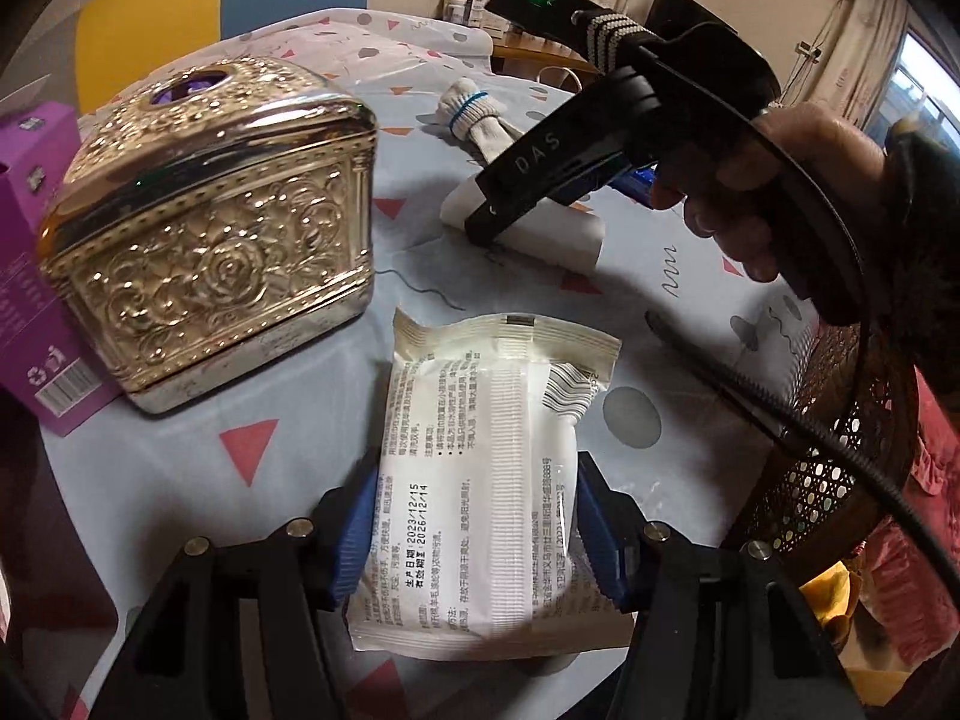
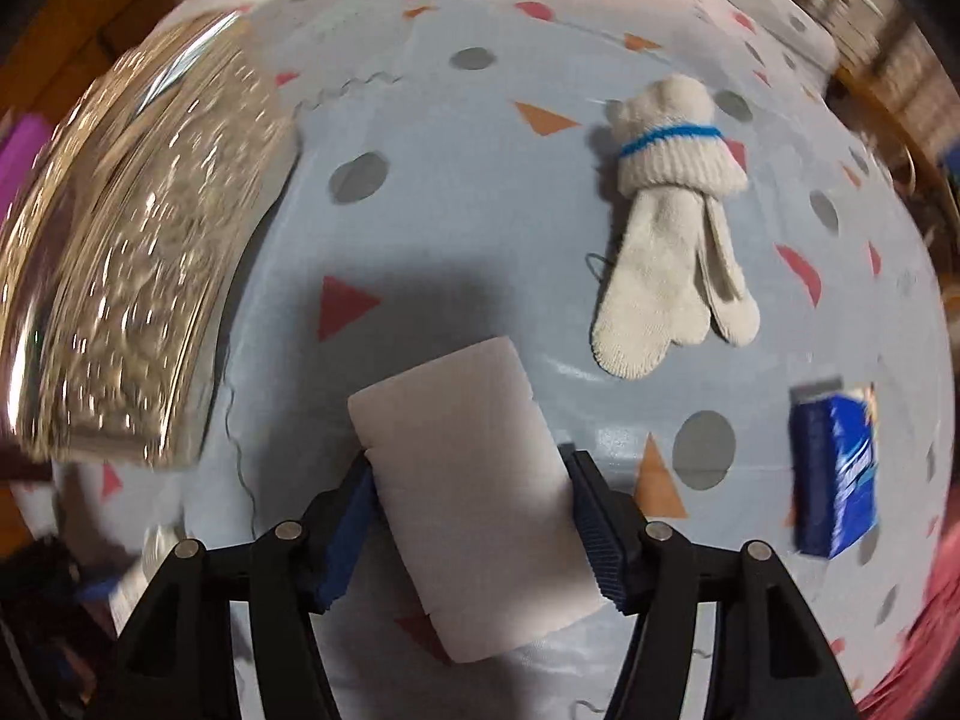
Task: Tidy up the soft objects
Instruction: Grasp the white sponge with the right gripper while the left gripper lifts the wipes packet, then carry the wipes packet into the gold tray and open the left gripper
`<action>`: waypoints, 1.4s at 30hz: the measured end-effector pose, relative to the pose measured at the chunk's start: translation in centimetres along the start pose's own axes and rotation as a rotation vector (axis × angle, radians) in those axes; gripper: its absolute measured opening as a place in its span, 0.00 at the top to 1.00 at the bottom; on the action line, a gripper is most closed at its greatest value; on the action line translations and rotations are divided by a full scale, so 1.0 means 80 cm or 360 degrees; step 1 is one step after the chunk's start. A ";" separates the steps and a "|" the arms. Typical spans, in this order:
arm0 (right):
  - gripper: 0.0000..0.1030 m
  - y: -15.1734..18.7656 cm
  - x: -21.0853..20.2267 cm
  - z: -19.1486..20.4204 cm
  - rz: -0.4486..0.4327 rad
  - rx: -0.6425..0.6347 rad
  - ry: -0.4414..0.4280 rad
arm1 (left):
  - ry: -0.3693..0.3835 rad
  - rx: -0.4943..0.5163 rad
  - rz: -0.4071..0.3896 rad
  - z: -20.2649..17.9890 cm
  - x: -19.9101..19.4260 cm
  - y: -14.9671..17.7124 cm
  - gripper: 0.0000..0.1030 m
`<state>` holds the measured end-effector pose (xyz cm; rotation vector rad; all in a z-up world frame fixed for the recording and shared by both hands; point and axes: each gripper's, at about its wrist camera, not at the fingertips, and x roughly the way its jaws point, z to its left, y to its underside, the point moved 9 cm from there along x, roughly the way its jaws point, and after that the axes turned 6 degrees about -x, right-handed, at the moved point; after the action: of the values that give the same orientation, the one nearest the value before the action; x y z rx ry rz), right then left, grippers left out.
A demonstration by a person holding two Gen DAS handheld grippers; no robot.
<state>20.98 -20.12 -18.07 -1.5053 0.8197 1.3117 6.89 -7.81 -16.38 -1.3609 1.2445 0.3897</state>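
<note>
While the gold tissue box (image 1: 210, 228) sits off to the left of the fingers, the white wipes pack (image 1: 486, 480) is clamped between the blue pads of the left gripper (image 1: 474, 534). Over on the right, a white foam block (image 2: 474, 492) is pinched by the right gripper (image 2: 474, 534), with the rolled gloves (image 2: 672, 228) lying well beyond its fingers.

One gold tissue box (image 1: 210, 228), one wipes packet (image 1: 486, 480), one white sponge (image 2: 474, 492), one glove bundle (image 2: 672, 228), one blue pack (image 2: 834, 474), one purple box (image 1: 36, 300)
</note>
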 end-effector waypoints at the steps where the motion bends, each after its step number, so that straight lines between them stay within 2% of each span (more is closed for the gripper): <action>1: 0.38 -0.002 0.002 -0.006 -0.0010 0.0030 -0.0005 | -0.0005 -0.0002 -0.0002 0.001 -0.001 0.001 0.41; 8: 0.38 -0.001 -0.003 -0.015 -0.0086 0.0075 0.0071 | -0.0050 0.0003 0.0008 0.000 -0.008 0.005 0.41; 12: 0.38 0.016 -0.018 0.006 -0.0107 0.0070 0.0078 | -0.0074 0.0015 -0.0010 -0.003 -0.019 -0.002 0.41; 20: 0.38 -0.002 -0.005 -0.003 -0.0118 0.0053 0.0068 | -0.0140 0.0033 -0.0167 -0.011 -0.070 -0.043 0.41; 30: 0.38 -0.006 0.013 0.020 -0.0133 -0.0004 0.0112 | -0.0214 0.0024 -0.0397 -0.012 -0.126 -0.108 0.41; 42: 0.38 -0.005 0.017 0.034 -0.0140 -0.0028 0.0122 | -0.0256 -0.0091 -0.0482 0.016 -0.164 -0.111 0.41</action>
<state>20.68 -17.32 -19.26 -1.5958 0.7837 1.2058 9.83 -3.43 -1.39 -1.5092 0.8845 0.3166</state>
